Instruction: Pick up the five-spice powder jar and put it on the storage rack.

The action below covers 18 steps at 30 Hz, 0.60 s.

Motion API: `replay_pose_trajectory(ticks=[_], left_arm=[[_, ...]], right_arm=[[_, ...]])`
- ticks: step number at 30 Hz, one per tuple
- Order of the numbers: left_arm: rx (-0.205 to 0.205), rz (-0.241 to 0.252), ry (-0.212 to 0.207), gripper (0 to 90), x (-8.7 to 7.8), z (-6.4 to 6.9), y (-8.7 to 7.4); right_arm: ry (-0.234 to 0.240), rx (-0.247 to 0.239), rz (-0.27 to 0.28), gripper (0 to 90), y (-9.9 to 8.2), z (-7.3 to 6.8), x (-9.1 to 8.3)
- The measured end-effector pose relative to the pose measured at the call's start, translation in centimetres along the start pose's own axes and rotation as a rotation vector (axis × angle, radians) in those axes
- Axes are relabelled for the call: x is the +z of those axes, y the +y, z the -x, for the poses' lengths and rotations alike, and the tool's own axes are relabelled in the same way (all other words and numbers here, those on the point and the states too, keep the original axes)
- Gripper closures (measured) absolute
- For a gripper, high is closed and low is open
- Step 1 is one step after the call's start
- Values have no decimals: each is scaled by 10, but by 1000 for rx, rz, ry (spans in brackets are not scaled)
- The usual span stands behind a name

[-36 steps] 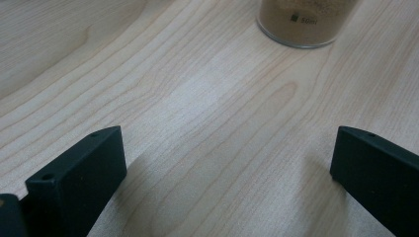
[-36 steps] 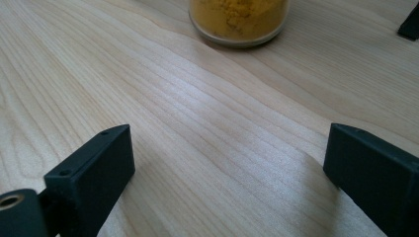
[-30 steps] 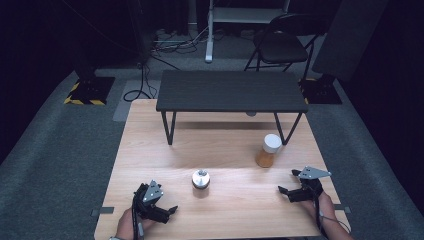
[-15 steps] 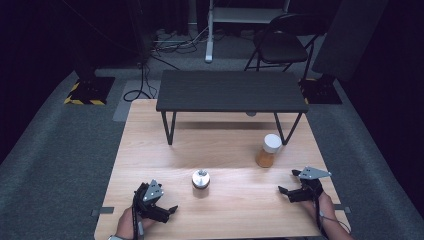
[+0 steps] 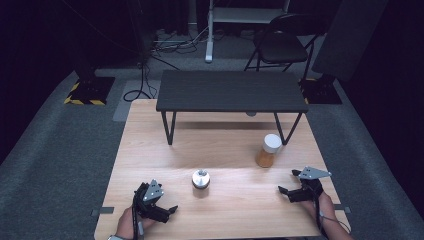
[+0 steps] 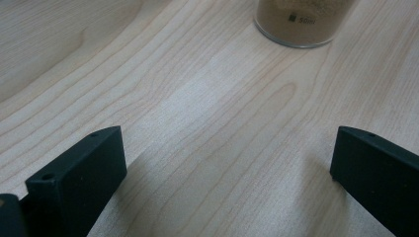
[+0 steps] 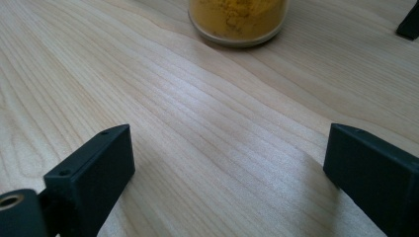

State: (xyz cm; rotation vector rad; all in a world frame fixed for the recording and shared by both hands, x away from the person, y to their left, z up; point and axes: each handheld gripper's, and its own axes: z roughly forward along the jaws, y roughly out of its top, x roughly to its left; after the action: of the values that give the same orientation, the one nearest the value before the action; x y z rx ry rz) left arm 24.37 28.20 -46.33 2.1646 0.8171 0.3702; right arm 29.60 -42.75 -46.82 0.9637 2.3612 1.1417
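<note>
Two jars stand on the wooden table ahead of me, neither one touched. Left gripper rests low at the near left of the tabletop, jaws spread wide, bare wood between them. Right gripper sits at the near right edge, jaws equally wide apart, nothing held.

Small jar with the silver lid: near the middle of the table, a little ahead and to the right of my left gripper, apart from it. Along my left jaws I see its glass base with brownish powder at the top of the frame, well clear of both tips.

Taller jar with the white lid: ahead of my right gripper, near the right-hand leg of the dark low bench that stands across the far half of the table. Along my right jaws its base shows yellow-orange powder, again clear of the tips.

The two jars stand well apart from each other. Both upright, lids on.
</note>
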Motion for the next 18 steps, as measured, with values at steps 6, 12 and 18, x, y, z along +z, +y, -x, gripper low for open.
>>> replay_pose_trajectory(ticks=[6,12,18], left_arm=[[-4,-2,5,3,0,1,1],[-6,-3,14,8,0,5,1],[-11,18,3,3,-4,6,4]], right_arm=[[0,1,0,49,0,0,0],[0,1,0,48,0,0,0],[0,0,0,48,0,0,0]])
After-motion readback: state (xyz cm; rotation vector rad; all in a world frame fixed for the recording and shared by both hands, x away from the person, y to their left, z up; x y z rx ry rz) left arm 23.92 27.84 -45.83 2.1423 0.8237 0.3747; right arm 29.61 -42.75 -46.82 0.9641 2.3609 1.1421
